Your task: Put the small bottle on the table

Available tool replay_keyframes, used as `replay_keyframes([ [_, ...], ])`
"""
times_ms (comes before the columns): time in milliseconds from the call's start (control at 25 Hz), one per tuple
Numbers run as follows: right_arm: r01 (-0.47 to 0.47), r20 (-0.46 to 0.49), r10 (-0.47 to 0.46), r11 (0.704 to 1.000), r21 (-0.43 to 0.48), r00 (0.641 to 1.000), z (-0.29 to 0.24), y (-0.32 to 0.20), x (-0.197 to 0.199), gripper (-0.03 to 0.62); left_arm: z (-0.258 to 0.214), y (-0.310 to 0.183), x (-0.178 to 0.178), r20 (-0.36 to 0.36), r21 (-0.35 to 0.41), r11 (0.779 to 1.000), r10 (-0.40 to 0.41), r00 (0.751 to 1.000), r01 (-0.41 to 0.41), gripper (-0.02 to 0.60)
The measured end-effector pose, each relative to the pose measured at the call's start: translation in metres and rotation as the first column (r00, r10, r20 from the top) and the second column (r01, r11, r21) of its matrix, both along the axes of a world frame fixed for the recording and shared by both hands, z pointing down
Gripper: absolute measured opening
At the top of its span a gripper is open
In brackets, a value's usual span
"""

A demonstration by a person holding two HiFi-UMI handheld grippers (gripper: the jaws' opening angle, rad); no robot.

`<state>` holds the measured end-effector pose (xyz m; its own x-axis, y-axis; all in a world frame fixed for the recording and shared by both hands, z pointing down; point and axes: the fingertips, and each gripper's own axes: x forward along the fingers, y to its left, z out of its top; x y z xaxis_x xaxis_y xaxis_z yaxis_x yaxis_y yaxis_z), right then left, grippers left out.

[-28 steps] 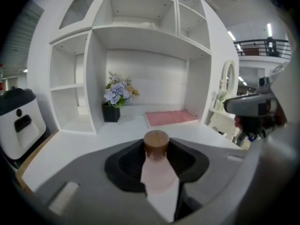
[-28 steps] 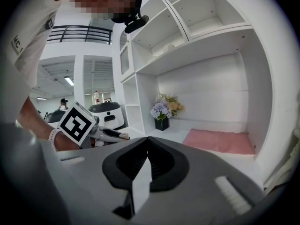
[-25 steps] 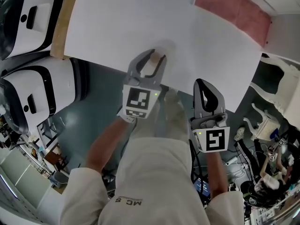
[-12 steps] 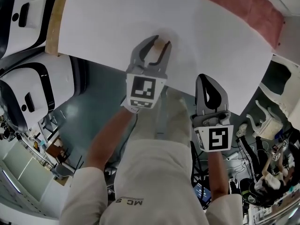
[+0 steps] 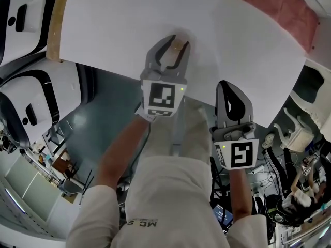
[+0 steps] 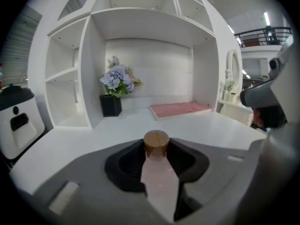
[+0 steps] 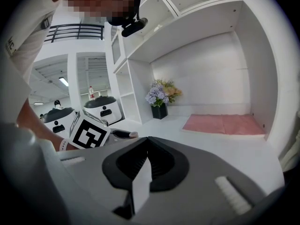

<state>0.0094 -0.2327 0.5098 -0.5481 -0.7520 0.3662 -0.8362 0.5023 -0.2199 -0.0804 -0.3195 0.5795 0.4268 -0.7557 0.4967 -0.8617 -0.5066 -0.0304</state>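
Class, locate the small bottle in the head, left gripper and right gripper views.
Head view: small bottle upper centre, in the left gripper.
Left gripper view: bottom centre, between the jaws.
Right gripper view: left of centre, only a pale tip, probably.
Shared landmark: pink mat.

- The table (image 5: pixel 114 30) is white and smooth. It sits inside a tall white shelf unit (image 6: pixel 70 74).
- A flat pink mat (image 5: pixel 274 9) lies on it, at the back right.
- A black pot (image 6: pixel 110 105) of pale purple flowers (image 6: pixel 116 77) stands at the back, left of the mat and well apart from it.
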Motion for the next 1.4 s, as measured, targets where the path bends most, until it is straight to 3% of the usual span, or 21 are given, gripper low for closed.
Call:
replay_keyframes([
  [240, -0.009, -0.002, 0.009, 1.000, -0.002, 1.000, 0.002, 0.003, 0.005, -0.003, 0.000, -0.001, 0.005, 0.003, 0.033, 0.999, 0.000, 1.000, 0.000, 0.140],
  [520, -0.018, -0.014, 0.018, 1.000, 0.007, 1.000, -0.004, 0.008, 0.007, -0.003, 0.001, -0.001, 0.003, 0.001, -0.004, 1.000, 0.004, 1.000, -0.004, 0.144],
  [720, -0.021, -0.016, 0.021, 1.000, 0.009, 1.000, -0.008, 0.014, 0.012, -0.003, 0.005, -0.003, 0.005, -0.024, -0.059, 0.998, 0.014, 1.000, -0.016, 0.247],
  [1120, -0.037, -0.007, 0.037, 0.999, 0.028, 0.999, -0.030, 0.034, 0.014, -0.006, -0.025, 0.041, -0.009, -0.008, -0.045, 0.999, 0.011, 1.000, -0.011, 0.249],
  [1240, -0.040, -0.005, 0.040, 0.998, 0.037, 0.999, -0.043, 0.041, 0.020, -0.009, -0.043, 0.060, -0.010, -0.015, -0.040, 0.999, -0.001, 1.000, 0.001, 0.213],
  [1400, -0.044, -0.007, 0.044, 0.997, 0.059, 0.999, -0.065, 0.051, 0.027, -0.009, -0.069, 0.084, -0.020, 0.033, -0.022, 0.999, -0.037, 0.999, 0.038, 0.071],
])
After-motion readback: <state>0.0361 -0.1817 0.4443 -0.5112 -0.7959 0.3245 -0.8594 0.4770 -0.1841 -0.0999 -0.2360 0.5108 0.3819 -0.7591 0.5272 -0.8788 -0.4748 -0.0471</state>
